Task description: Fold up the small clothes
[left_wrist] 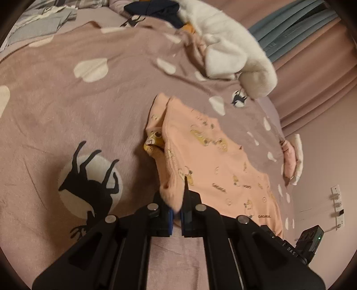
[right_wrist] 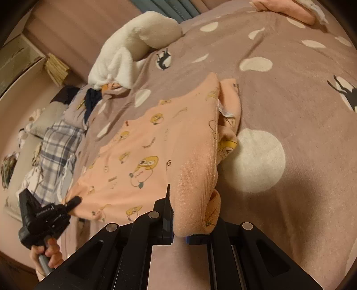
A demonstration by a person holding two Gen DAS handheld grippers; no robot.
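Two grippers held one garment over a wide bed. The blanket (left_wrist: 67, 100), mauve with pale spots and black deer, spread away ahead of both grippers and filled most of each view. A white plush heap (left_wrist: 234, 51) lay well beyond the left gripper, up and to its right, with dark clothes (left_wrist: 154, 9) past it; plaid clothes (right_wrist: 60, 138) lay far to the left of the right gripper. The task's thing, a peach top (left_wrist: 212, 160) printed with yellow cartoon figures, lay on the blanket between the grippers, reaching forward from both, with one side already doubled over so that a sleeve and a yellow patch poked out along the fold.

The left gripper (left_wrist: 176, 214) was clamped on a near corner of the top, cloth bunched between its blue pads. The right gripper (right_wrist: 179, 236) was likewise closed on the opposite near end, a thick roll of fabric draped over its jaws. A hand (right_wrist: 48, 254) gripped the left tool's handle.

Judging by this, a fold was mid-way: both near corners were gripped. The next move likely called for lifting both together, carrying them forward evenly, and laying the hem down squarely.
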